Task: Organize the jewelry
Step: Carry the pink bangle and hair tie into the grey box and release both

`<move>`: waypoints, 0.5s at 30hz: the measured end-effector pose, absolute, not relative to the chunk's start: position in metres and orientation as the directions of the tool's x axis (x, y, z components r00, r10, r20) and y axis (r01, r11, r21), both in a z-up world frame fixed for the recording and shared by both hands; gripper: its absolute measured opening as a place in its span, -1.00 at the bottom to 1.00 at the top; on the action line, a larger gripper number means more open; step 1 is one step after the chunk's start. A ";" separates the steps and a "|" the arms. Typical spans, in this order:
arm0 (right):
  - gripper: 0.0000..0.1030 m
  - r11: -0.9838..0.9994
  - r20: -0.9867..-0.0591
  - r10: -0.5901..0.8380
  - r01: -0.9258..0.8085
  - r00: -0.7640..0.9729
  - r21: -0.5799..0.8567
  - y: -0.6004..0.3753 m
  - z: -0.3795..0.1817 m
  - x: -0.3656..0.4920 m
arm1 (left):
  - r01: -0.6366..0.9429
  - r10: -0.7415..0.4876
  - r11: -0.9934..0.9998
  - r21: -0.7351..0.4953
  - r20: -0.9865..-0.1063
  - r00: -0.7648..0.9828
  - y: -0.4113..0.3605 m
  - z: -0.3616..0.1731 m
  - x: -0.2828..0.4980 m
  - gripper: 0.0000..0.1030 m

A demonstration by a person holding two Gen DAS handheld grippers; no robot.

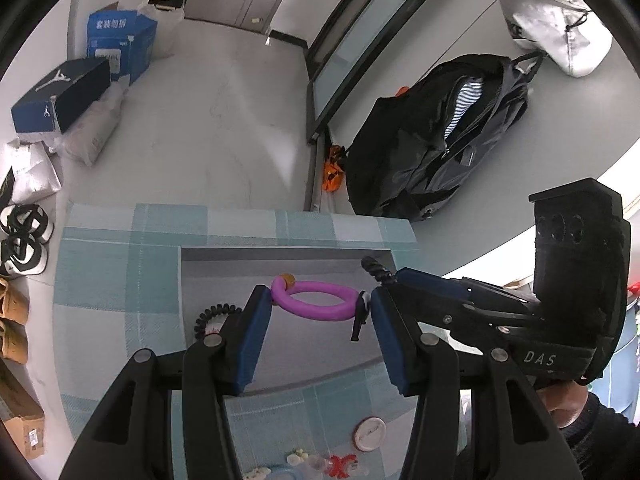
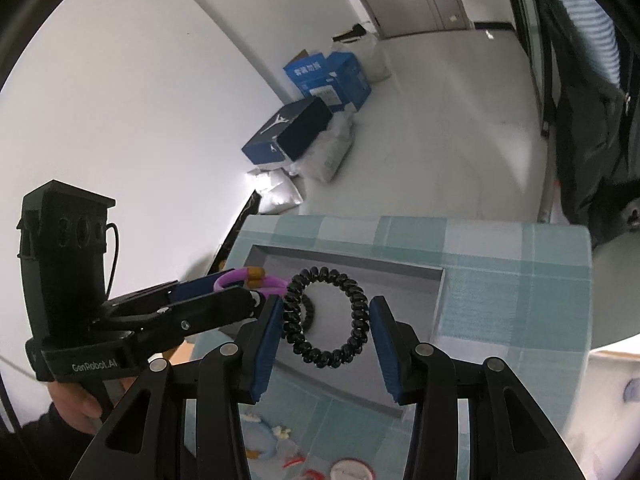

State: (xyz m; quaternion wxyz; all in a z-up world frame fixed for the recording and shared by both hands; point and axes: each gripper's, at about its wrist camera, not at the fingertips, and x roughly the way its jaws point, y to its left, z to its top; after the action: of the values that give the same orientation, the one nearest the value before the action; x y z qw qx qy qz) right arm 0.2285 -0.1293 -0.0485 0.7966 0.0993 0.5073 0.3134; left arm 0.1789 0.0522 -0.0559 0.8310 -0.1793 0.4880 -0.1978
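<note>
A purple ring point(image 1: 316, 300) with an orange bead spans the blue pads of my left gripper point(image 1: 320, 308), which is shut on it above a grey tray point(image 1: 280, 254). In the right wrist view a black spiral ring point(image 2: 326, 316) sits between the pads of my right gripper point(image 2: 326, 320), shut on it over the same tray point(image 2: 344, 260). The left gripper point(image 2: 248, 288) reaches in from the left there, with the purple ring point(image 2: 236, 278) in it. The right gripper point(image 1: 390, 280) enters the left wrist view from the right. Another black spiral tie point(image 1: 212, 316) lies in the tray.
The tray rests on a table with a teal checked cloth point(image 1: 120, 272). Small trinkets lie near the front edge, among them a round red-and-white piece point(image 1: 370, 434) and a red clip point(image 1: 340, 466). On the floor beyond are blue boxes point(image 1: 60, 100), shoes point(image 1: 24, 240) and a black bag point(image 1: 440, 132).
</note>
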 end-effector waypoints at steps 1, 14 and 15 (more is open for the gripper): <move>-0.15 0.783 -0.747 0.602 -0.396 0.283 0.481 -0.130 -0.051 0.231 | 0.154 -0.513 0.852 -0.500 -0.740 0.436 0.053 -0.058 0.181 -0.11; 0.45 0.783 -0.739 0.606 -0.379 0.294 0.492 -0.135 -0.052 0.239 | 0.138 -0.574 0.811 -0.569 -0.726 0.378 0.060 -0.071 0.193 0.44; 0.51 0.787 -0.737 0.602 -0.382 0.307 0.484 -0.136 -0.049 0.238 | 0.139 -0.570 0.813 -0.566 -0.721 0.394 0.061 -0.069 0.192 0.56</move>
State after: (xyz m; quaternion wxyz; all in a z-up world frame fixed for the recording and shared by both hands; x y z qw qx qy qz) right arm 0.2379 -0.1363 -0.0488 0.8011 0.1097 0.5018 0.3072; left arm 0.1922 0.0614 -0.0690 0.8072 -0.2134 0.5047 -0.2194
